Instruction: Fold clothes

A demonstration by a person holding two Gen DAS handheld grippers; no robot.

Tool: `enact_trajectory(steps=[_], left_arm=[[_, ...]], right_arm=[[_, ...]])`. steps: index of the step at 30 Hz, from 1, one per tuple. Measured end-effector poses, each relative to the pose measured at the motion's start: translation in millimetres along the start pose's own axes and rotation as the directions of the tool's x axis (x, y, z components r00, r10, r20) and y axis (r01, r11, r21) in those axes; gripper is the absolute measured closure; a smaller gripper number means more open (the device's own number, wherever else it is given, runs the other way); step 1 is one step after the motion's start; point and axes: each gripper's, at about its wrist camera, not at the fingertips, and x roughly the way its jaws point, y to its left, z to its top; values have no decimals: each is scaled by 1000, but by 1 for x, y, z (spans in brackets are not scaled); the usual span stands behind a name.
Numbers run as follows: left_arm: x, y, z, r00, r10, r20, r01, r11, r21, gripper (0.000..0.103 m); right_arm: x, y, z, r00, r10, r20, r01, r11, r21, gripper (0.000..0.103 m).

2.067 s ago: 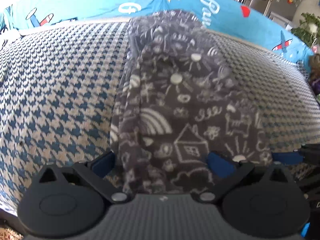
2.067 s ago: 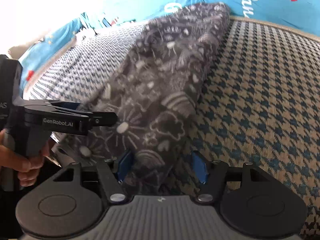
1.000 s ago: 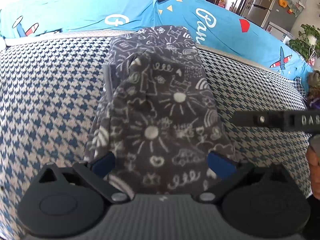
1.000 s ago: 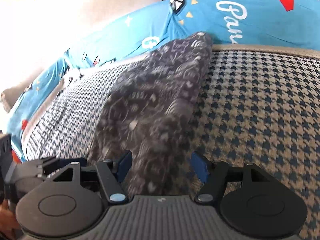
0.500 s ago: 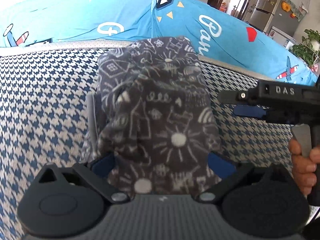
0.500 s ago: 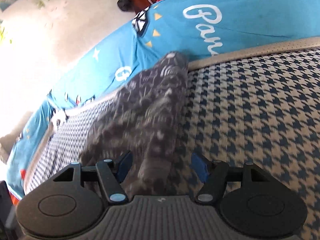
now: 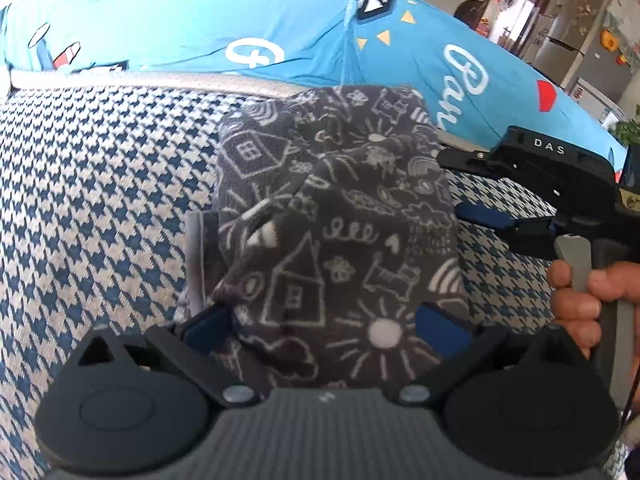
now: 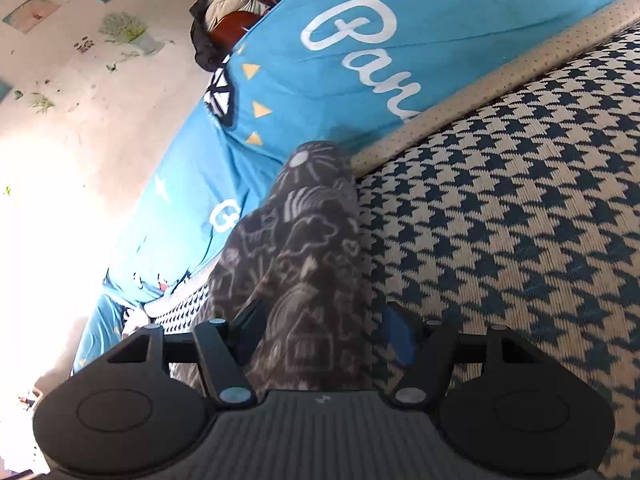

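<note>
The grey doodle-print garment (image 7: 336,240) fills the centre of your left wrist view, on the houndstooth cover (image 7: 100,208); your left gripper (image 7: 324,324) stands spread around its near end. At right, your hand (image 7: 580,292) holds the right gripper (image 7: 472,188), its fingers apart. In the right wrist view the garment (image 8: 296,264) runs from bottom centre upward, your right gripper (image 8: 324,332) spread, pads not visibly pressing.

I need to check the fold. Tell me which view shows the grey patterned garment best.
The left wrist view: the garment lies nearly whole and sharp on the checked cover. The right wrist view shows only a blurred, narrow strip of it.

Black plastic left gripper (image 7: 323,326) and right gripper (image 8: 324,330): 2 blue-padded fingers each, round disc housings, silver screws, white "DAS" lettering.
</note>
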Motion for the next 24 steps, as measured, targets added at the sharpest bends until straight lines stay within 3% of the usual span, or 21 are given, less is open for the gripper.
enact_trajectory(steps=[12, 19, 24], left_arm=[[6, 4, -4, 1000, -13, 2, 13, 1000, -13, 0], [8, 4, -6, 1000, -11, 10, 11, 1000, -23, 0], [9, 5, -8, 1000, -12, 13, 12, 1000, -21, 0]], right_arm=[[32, -6, 12, 999, 54, -11, -54, 999, -4, 39], [48, -11, 17, 994, 108, -7, -108, 994, 1, 50], [59, -7, 18, 991, 133, -11, -133, 991, -24, 51]])
